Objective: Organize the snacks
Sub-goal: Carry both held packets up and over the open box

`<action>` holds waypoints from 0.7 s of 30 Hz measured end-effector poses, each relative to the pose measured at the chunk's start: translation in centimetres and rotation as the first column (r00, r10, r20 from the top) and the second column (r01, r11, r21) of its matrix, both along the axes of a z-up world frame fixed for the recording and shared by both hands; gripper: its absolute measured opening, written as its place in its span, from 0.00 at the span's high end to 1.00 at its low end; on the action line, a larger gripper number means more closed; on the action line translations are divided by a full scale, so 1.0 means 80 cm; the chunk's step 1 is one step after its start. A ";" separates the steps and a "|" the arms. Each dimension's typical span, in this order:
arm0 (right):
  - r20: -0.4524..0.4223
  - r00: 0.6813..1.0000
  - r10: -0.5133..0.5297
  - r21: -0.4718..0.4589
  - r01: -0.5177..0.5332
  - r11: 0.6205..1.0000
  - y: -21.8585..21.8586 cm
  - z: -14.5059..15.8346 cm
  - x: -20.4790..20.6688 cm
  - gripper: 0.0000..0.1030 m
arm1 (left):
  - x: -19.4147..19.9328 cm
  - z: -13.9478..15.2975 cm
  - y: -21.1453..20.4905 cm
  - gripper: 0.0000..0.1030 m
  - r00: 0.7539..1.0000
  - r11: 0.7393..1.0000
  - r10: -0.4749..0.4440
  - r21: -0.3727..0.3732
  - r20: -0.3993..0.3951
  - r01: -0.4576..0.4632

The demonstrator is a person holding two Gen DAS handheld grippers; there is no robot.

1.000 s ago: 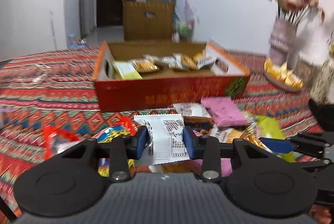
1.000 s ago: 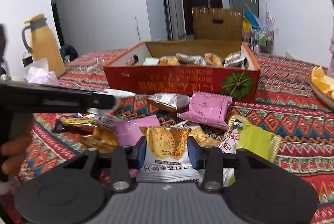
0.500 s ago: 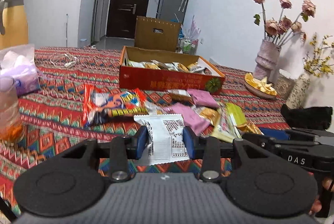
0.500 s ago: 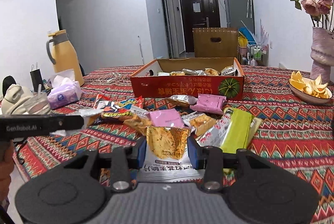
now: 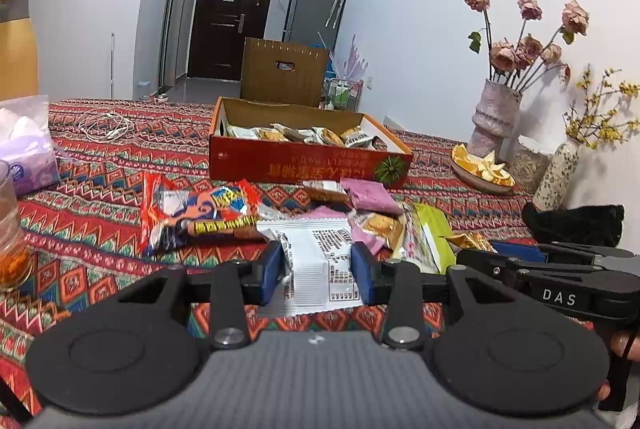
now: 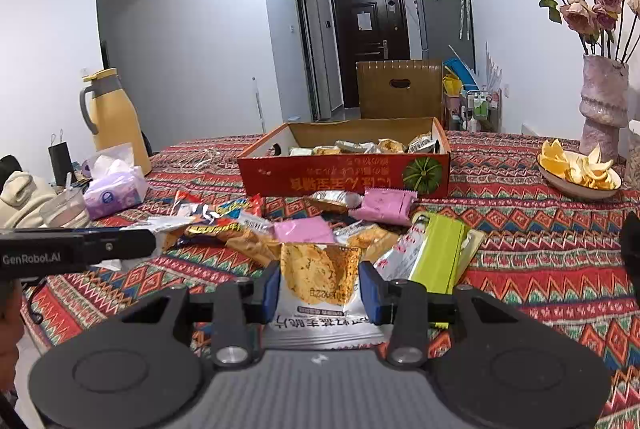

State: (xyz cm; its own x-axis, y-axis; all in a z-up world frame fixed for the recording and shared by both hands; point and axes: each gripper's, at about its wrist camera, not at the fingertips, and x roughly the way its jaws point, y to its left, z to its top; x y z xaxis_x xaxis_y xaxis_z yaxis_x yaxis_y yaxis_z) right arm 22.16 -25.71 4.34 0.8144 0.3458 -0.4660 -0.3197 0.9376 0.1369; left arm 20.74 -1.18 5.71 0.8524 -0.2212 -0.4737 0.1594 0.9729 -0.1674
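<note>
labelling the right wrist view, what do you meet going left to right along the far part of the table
yellow thermos jug → tissue pack → red cardboard box → bowl of orange peels → pink flower vase

The yellow jug (image 5: 16,45) is cut off by the left edge

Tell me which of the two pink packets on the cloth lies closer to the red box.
The textured pink packet with crimped ends, lying just before the red box. The smooth flat pink packet sits farther back in the pile, nearer the right gripper.
</note>
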 end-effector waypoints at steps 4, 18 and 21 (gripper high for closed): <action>0.004 1.000 -0.001 -0.011 0.001 1.000 0.001 0.004 0.030 0.61 | 0.035 0.007 0.003 0.62 1.000 1.000 0.001 -0.003 0.010 -0.001; 0.030 0.998 0.046 -0.037 -0.045 0.998 0.026 0.039 0.234 0.61 | 0.250 0.038 0.005 0.62 1.000 1.000 0.000 -0.011 0.001 0.000; -0.001 0.998 0.062 -0.030 -0.062 0.998 0.039 0.036 0.286 0.61 | 0.300 0.031 0.011 0.62 0.999 1.000 0.011 -0.014 -0.035 -0.011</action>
State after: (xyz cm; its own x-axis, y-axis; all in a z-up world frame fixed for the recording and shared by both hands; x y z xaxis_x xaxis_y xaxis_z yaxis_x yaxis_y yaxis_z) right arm 45.04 -22.61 7.25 0.7918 0.3810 -0.4773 -0.3770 0.9198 0.1087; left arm 44.71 -0.33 8.18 0.8380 -0.2184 -0.5001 0.1423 0.9722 -0.1861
